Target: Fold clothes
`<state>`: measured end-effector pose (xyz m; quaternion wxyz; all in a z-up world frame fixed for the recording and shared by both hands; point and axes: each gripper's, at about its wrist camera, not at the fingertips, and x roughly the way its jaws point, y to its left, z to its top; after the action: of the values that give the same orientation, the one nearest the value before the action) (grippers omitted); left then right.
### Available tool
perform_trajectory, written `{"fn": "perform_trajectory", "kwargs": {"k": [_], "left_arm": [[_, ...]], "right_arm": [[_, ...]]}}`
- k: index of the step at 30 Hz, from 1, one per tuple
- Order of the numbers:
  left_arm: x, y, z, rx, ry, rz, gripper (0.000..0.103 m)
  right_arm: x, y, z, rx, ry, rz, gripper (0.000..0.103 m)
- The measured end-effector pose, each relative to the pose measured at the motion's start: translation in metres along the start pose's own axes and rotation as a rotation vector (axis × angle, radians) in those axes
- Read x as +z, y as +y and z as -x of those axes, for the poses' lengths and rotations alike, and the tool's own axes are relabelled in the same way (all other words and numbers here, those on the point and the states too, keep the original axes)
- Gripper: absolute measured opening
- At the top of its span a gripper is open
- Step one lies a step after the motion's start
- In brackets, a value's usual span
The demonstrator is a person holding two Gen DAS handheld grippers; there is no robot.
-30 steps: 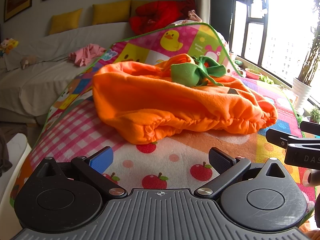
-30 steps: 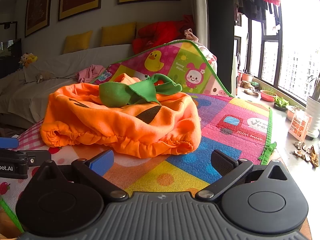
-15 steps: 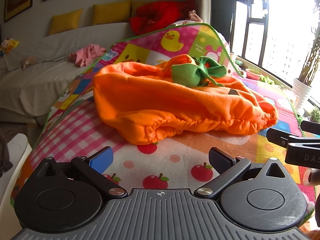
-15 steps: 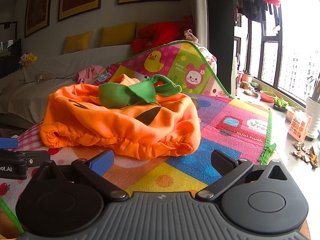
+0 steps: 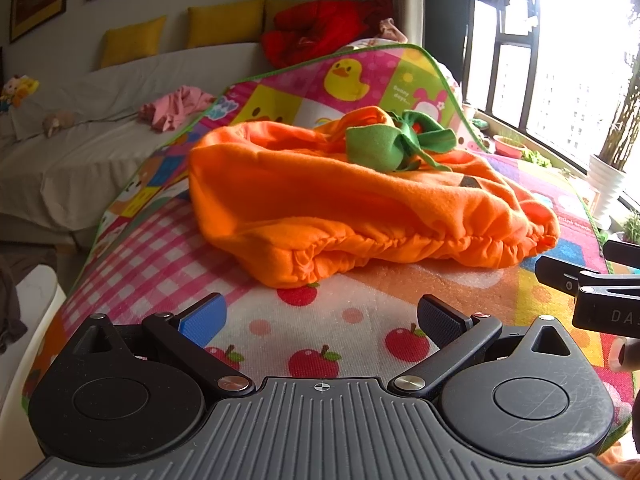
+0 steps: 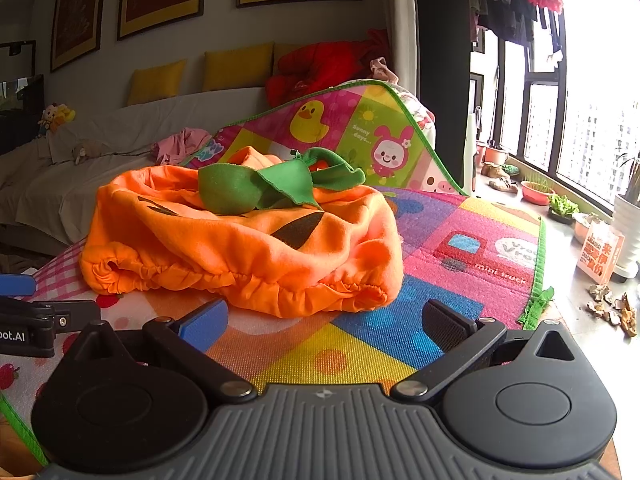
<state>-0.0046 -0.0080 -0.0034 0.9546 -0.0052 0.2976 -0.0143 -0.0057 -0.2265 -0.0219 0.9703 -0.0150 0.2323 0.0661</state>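
An orange pumpkin costume (image 5: 360,204) with green leaf collar (image 5: 384,144) lies bunched on a colourful play mat (image 5: 344,332); it also shows in the right wrist view (image 6: 240,240). My left gripper (image 5: 320,320) is open and empty, a short way in front of the costume's gathered hem. My right gripper (image 6: 324,320) is open and empty, just short of the hem's right part. The right gripper's side shows at the right edge of the left wrist view (image 5: 592,284). The left gripper's side shows at the left edge of the right wrist view (image 6: 36,312).
The play mat's far end (image 6: 360,120) curls up behind the costume. A covered sofa (image 5: 80,140) with yellow cushions, a pink garment (image 5: 176,106) and a red heap (image 6: 320,68) stands at the back. Plant pots (image 6: 538,192) and windows are at the right.
Both grippers have crept slightly toward the costume. Both stay open and the costume has not moved.
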Motion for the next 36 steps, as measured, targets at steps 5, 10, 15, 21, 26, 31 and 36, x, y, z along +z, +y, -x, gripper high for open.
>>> {"fn": "perform_trajectory", "kwargs": {"k": [5,10,15,21,26,31,36], "left_arm": [[-0.001,0.000,0.000,0.001,0.003,-0.001,0.103],[-0.001,0.001,-0.001,0.004,0.004,-0.005,0.103],[0.002,0.005,-0.002,0.021,-0.006,-0.021,0.103],[0.008,0.005,-0.013,0.059,0.005,-0.097,0.103],[0.019,0.002,-0.045,0.119,0.022,-0.208,0.103],[0.048,0.017,-0.081,0.263,-0.020,-0.280,0.103],[0.081,0.036,-0.091,0.398,-0.103,-0.268,0.103]], "right_arm": [[0.000,-0.001,0.000,0.001,0.004,0.001,0.103],[-0.001,0.000,0.000,0.000,0.005,0.008,0.103],[0.002,0.000,-0.001,-0.005,0.003,0.040,0.103],[0.005,0.001,-0.011,-0.008,0.016,0.209,0.103],[0.008,0.007,-0.050,-0.069,0.047,0.378,0.103],[0.024,0.005,-0.095,-0.188,-0.010,0.493,0.103],[0.050,-0.014,-0.123,-0.418,-0.136,0.500,0.103]]}}
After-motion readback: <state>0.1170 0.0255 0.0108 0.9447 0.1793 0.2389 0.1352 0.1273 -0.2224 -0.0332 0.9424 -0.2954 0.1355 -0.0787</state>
